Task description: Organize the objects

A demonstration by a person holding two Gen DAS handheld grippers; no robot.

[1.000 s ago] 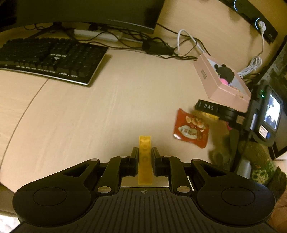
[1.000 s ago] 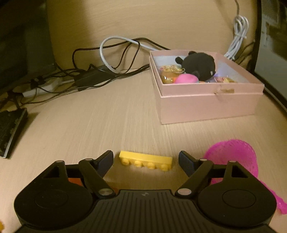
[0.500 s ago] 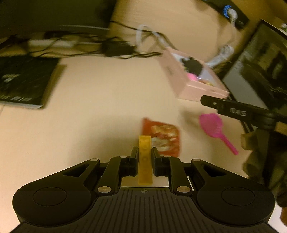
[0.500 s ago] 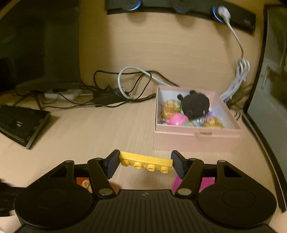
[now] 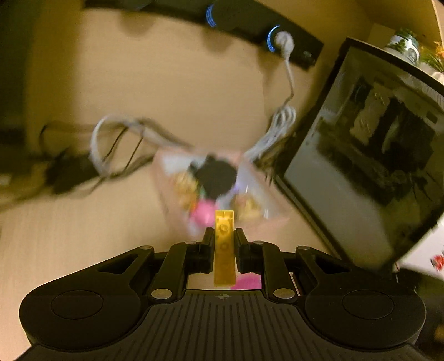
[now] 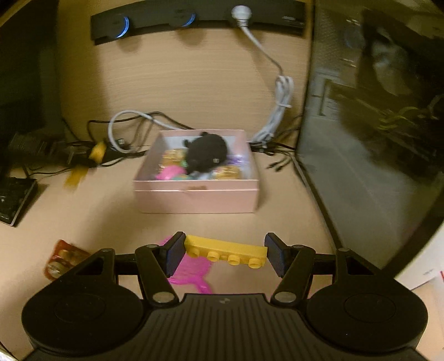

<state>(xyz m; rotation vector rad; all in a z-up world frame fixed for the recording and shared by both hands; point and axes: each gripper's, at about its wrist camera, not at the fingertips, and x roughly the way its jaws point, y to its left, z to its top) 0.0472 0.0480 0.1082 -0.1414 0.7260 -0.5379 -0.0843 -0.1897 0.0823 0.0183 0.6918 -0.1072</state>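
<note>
My left gripper (image 5: 224,236) is shut on a yellow brick (image 5: 224,244) that points forward, held above the desk just short of the open pink box (image 5: 258,194). The box holds a black plush toy (image 5: 215,176) and small bright items; this view is blurred. My right gripper (image 6: 224,251) is shut on a second, long yellow brick (image 6: 226,250) gripped by its ends, raised in front of the pink box (image 6: 197,194). The left gripper with its brick shows blurred at the left (image 6: 91,155).
A pink scoop (image 6: 191,270) and an orange snack packet (image 6: 63,257) lie on the desk below my right gripper. A dark PC case (image 6: 374,138) stands to the right. Cables (image 6: 125,133) and a keyboard (image 6: 14,200) are at the left, a power strip (image 6: 194,16) on the wall.
Both grippers rose and moved toward the pink box with their bricks. The left view swung right, from the snack packet to the box. The right gripper lifted its brick off the desk.
</note>
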